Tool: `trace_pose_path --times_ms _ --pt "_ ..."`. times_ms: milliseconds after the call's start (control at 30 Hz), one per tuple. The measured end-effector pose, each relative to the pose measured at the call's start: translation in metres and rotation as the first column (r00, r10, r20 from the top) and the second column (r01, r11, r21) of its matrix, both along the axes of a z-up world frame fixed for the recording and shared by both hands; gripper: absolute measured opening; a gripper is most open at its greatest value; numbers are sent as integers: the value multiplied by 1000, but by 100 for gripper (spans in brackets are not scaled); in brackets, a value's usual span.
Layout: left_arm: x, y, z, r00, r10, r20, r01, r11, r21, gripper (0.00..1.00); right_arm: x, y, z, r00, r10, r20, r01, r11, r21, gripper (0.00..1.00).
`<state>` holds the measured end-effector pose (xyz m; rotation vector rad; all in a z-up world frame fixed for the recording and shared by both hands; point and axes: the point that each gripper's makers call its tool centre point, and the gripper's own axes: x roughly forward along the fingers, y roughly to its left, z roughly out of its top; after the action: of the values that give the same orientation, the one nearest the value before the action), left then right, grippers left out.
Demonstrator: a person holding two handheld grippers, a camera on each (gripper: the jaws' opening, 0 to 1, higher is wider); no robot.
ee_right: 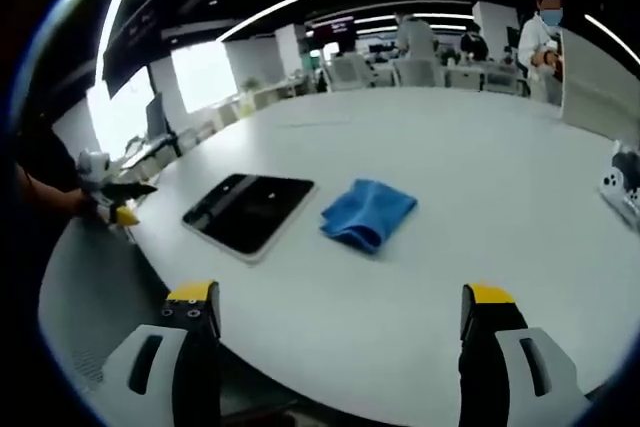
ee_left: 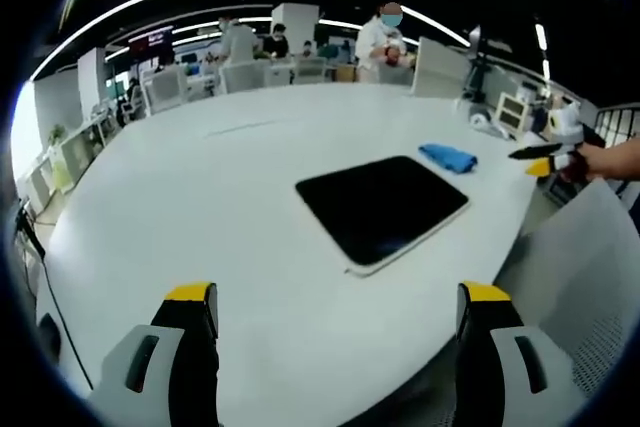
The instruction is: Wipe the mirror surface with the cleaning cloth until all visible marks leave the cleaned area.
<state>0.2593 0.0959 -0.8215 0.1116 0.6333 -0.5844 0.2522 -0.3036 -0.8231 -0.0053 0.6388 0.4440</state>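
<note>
Just hovering off the desk (ee_right: 480, 197) edge for now, nothing grabbed yet. Both tongs spread wide and empty: left gripper (ee_left: 340, 332) facing the dark mirror (ee_left: 383, 207), right gripper (ee_right: 340, 332) lined up nearer the blue cleaning cloth (ee_right: 368, 213). Mirror lying flat near the desk's edge, cloth crumpled just beside it, not touching. Probably best pinching the cloth by a thick fold with the right, then pinning the mirror's frame with the left so it's not sliding while wiping. Marks too faint to make out.

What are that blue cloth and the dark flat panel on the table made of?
The cloth looks like soft, matte microfibre: it lies crumpled in folds. The mirror seems to be glossy glass in a pale frame, dark with faint reflections; it could be another polished material.
</note>
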Motion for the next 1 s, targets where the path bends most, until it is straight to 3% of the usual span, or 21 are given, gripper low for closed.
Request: trace_pose_path --times_ms 133,167,300,433,633,1000 --pt "1 2 0 1000 6 7 -6 1000 -3 100 4 -4 5 999 -43 16 42 999 16 100" --pt "0 4 -3 1000 -4 2 4 1000 31 100 4 -4 5 999 -43 16 43 999 12 100" --pt "1 5 -4 1000 -3 2 3 999 40 100 2 -2 -1 999 -34 6 35 999 -28 100" --pt "-1 5 -7 1000 1 -21 0 999 36 100 -2 0 -3 999 -38 3 39 999 -27 100" --pt "1 7 -3 1000 13 1 -13 1000 27 100 -10 2 -11 999 -37 -16 37 999 -22 100" --pt "2 8 -1 1000 28 7 -28 1000 14 100 -12 -2 -5 999 -44 -16 43 999 -29 100"
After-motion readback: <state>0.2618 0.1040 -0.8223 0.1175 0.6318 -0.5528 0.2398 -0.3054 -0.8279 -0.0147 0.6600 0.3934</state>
